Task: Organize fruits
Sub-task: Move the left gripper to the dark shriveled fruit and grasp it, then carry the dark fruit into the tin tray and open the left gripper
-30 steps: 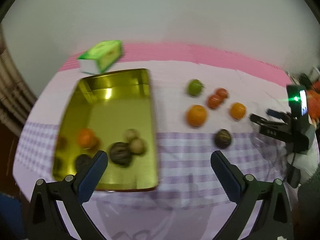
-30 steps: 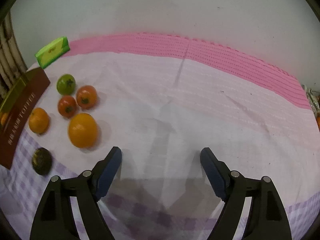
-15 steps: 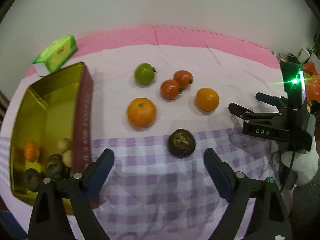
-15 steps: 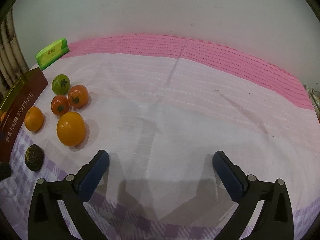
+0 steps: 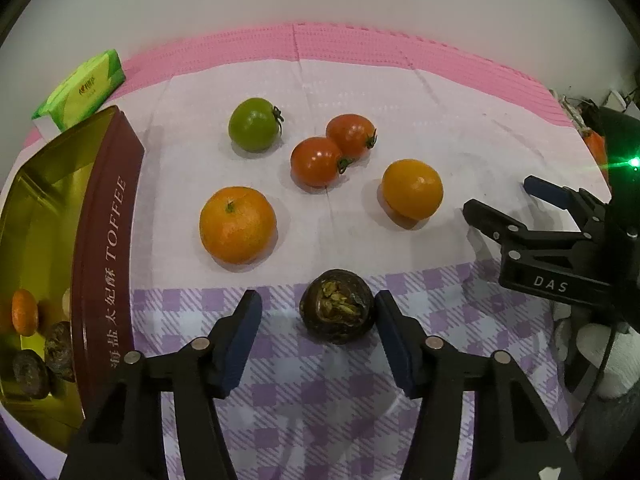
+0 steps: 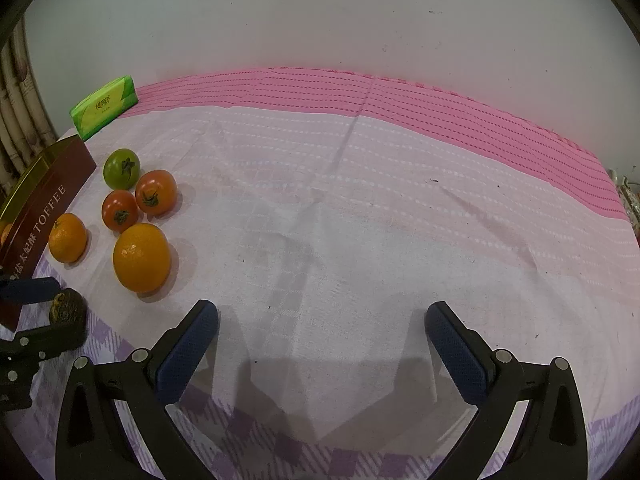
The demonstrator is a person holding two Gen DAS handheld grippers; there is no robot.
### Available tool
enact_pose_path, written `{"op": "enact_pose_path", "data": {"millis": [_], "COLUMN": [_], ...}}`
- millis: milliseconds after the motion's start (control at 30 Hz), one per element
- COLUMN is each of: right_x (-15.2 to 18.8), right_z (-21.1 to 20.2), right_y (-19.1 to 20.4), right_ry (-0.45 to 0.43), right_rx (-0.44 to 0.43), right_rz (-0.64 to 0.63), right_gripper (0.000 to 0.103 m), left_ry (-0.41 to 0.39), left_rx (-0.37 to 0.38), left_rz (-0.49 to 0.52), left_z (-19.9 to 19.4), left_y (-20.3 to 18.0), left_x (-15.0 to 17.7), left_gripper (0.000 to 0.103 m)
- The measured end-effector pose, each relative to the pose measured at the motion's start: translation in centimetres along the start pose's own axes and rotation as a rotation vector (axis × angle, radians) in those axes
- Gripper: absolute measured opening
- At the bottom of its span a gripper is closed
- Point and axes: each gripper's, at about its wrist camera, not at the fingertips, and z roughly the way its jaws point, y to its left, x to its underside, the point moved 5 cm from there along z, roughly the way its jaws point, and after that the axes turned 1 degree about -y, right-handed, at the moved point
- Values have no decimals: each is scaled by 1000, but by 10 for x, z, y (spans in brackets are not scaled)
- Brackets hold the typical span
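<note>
Dark-brown, rough-skinned fruit point(image 5: 338, 311) lies on the purple-checked strip of the tablecloth point(image 5: 440, 92), to the right of the toffee tin point(image 5: 106, 264). Left gripper point(image 5: 316, 320) straddles this fruit: right pad close against its side, possibly touching; left pad standing clear with cloth visible between. Its jaws have just been closing, fruit between them, no grip evident yet.

Beyond the dark fruit, away from the camera: large orange point(image 5: 238, 230) nearest the tin wall; smaller orange point(image 5: 412, 189) further right; two red tomatoes point(image 5: 334, 150) touching each other between and behind the oranges; green tomato point(image 5: 254, 124) behind those.

Inside the tin, at its near end: one small orange fruit point(image 5: 25, 312) and several dark fruits point(image 5: 42, 356).

Green tissue pack point(image 5: 82, 88) sits behind the tin's far corner.

Right gripper point(image 6: 322, 340) is spread wide over bare cloth, well right of the fruit group, nothing between its pads.
</note>
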Motion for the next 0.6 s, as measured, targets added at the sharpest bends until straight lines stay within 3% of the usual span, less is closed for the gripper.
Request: {"op": "enact_pose_path", "data": {"millis": [133,600], "right_x": [0,0], "right_z": [0,0], "right_y": [0,0], "right_ry": [0,0], "right_rx": [0,1], "right_rz": [0,1], "right_gripper": [103,103], "left_ry": [-7,-16], "left_rx": [1,2], "left_rz": [23,37], "left_z": [-1,-17], "left_y": [-4,-1], "left_x": [1,10], "left_gripper": [34,33]}}
